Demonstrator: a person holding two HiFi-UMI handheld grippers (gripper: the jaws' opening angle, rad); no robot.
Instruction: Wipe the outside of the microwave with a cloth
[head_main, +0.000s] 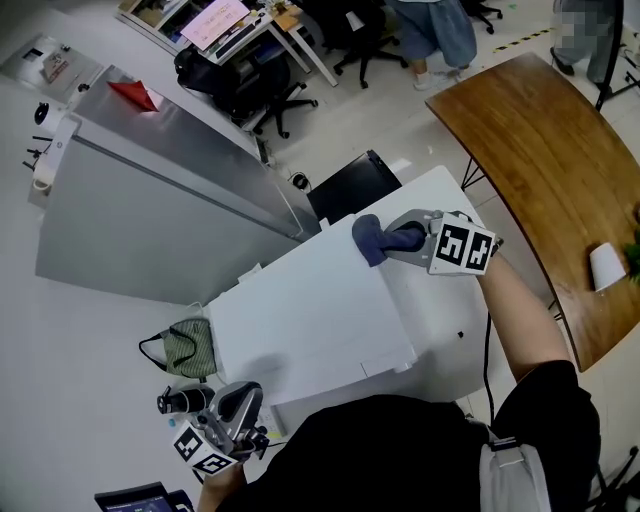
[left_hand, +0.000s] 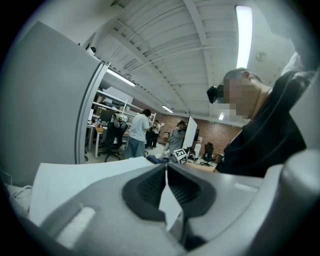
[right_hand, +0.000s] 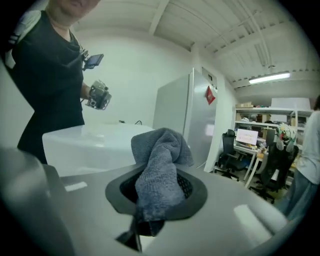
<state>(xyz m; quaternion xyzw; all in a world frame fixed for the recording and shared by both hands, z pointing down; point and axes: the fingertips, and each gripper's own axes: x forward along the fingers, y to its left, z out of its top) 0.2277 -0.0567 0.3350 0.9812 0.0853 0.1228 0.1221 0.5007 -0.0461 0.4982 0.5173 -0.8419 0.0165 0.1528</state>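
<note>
Clamps one grey-blue cloth (head_main: 370, 238) between the right gripper (head_main: 402, 238) jaws, at the far top edge of the one white microwave (head_main: 310, 310). Keeps the left gripper (left_hand: 166, 171) jaws pressed together on nothing, low by the near left corner.

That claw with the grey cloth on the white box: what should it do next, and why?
Probably pull the cloth back toward the person, across the top of the microwave. The right gripper is shut on the cloth at the top's far edge, so nearly the whole white panel lies between it and the person.
</note>
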